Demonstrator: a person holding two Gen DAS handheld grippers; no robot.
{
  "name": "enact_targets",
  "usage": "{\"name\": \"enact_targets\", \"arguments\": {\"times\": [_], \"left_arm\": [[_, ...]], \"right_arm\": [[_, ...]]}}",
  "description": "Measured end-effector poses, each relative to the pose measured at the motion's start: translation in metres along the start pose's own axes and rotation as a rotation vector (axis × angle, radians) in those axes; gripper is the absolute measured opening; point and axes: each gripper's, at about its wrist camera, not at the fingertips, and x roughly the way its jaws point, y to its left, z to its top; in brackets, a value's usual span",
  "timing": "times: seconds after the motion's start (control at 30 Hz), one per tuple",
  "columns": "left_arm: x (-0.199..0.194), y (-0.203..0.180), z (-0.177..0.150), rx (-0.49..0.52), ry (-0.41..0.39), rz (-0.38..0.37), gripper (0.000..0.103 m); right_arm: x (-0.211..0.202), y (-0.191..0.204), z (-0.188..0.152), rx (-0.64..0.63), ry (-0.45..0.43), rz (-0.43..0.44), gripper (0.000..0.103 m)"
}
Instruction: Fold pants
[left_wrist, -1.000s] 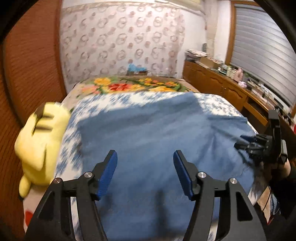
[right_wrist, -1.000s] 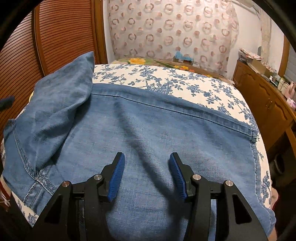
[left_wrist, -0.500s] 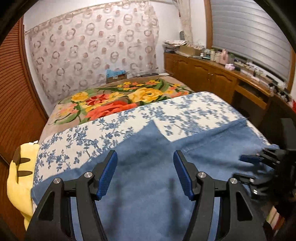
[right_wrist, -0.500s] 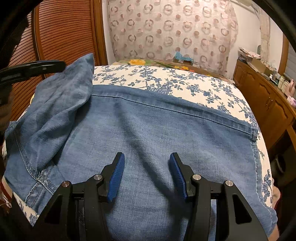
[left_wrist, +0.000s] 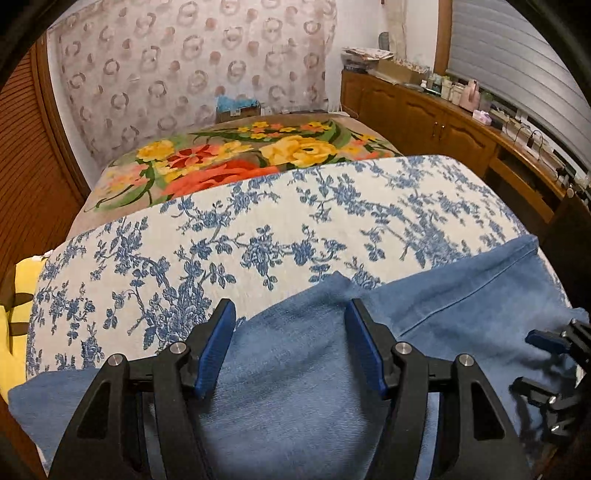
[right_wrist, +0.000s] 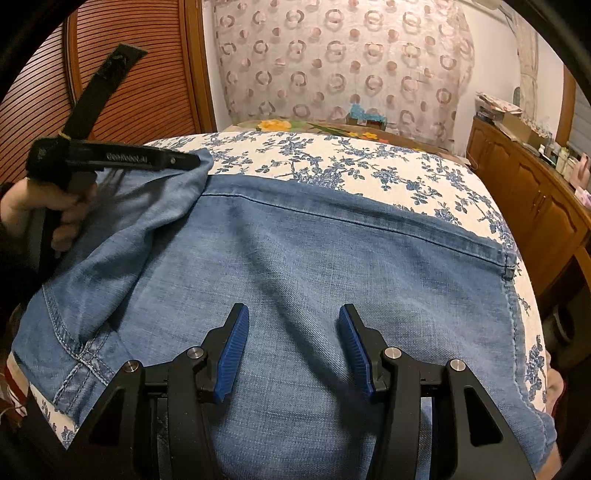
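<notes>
Blue denim pants (right_wrist: 314, 266) lie spread across a bed with a blue-flowered white cover (right_wrist: 332, 155). My right gripper (right_wrist: 293, 343) hovers open over the middle of the pants, holding nothing. My left gripper (left_wrist: 290, 343) is open above a raised fold of the pants (left_wrist: 295, 369). In the right wrist view it shows at the far left (right_wrist: 110, 158), beside a lifted corner of denim (right_wrist: 184, 177). The right gripper shows at the right edge of the left wrist view (left_wrist: 550, 365).
A flowered blanket (left_wrist: 240, 158) covers the far part of the bed. A yellow plush toy (left_wrist: 11, 325) lies at the bed's left edge. A wooden slatted door (right_wrist: 129, 74) stands on the left, and a wooden cabinet (left_wrist: 443, 122) with small items on the right.
My left gripper has swung over the pants toward the far side and lowered near the lifted denim corner. The right gripper has not moved.
</notes>
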Motion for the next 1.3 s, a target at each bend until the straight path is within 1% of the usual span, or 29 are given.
{"name": "enact_targets", "arguments": {"times": [0.1,0.2,0.37,0.43,0.5,0.6,0.67,0.73,0.97,1.13,1.3], "left_arm": [[0.0,0.001,-0.001,-0.001,-0.004,-0.001,0.064],[-0.009,0.001,-0.003,0.007,-0.026,-0.009,0.064],[-0.039,-0.003,-0.011,0.02,-0.068,-0.052,0.064],[-0.049,-0.007,-0.016,0.033,-0.079,-0.058,0.067],[-0.06,-0.011,-0.022,0.04,-0.096,-0.065,0.074],[-0.075,-0.018,-0.032,0.051,-0.117,-0.076,0.077],[-0.081,-0.019,-0.038,0.049,-0.117,-0.087,0.08],[-0.084,-0.023,-0.046,0.048,-0.108,-0.101,0.08],[-0.093,-0.032,-0.068,0.032,-0.106,-0.111,0.08],[-0.097,-0.037,-0.082,0.034,-0.102,-0.098,0.08],[-0.097,-0.035,-0.092,0.016,-0.092,-0.106,0.08]], "right_arm": [[0.001,0.0,0.0,-0.002,0.0,-0.002,0.053],[0.001,-0.001,0.0,-0.003,0.0,-0.005,0.053],[0.003,-0.001,0.0,-0.008,0.002,-0.007,0.053],[0.003,-0.001,0.0,-0.01,0.003,-0.009,0.053],[0.003,-0.002,0.0,-0.01,0.002,-0.008,0.053],[0.003,-0.002,0.0,-0.011,0.003,-0.009,0.053],[0.003,-0.001,0.0,-0.013,0.003,-0.011,0.053],[0.003,-0.002,0.0,-0.014,0.003,-0.011,0.053],[0.003,-0.002,0.0,-0.014,0.003,-0.012,0.053],[0.004,-0.002,-0.001,-0.016,0.004,-0.014,0.053],[0.004,-0.002,-0.001,-0.021,0.005,-0.019,0.053]]}}
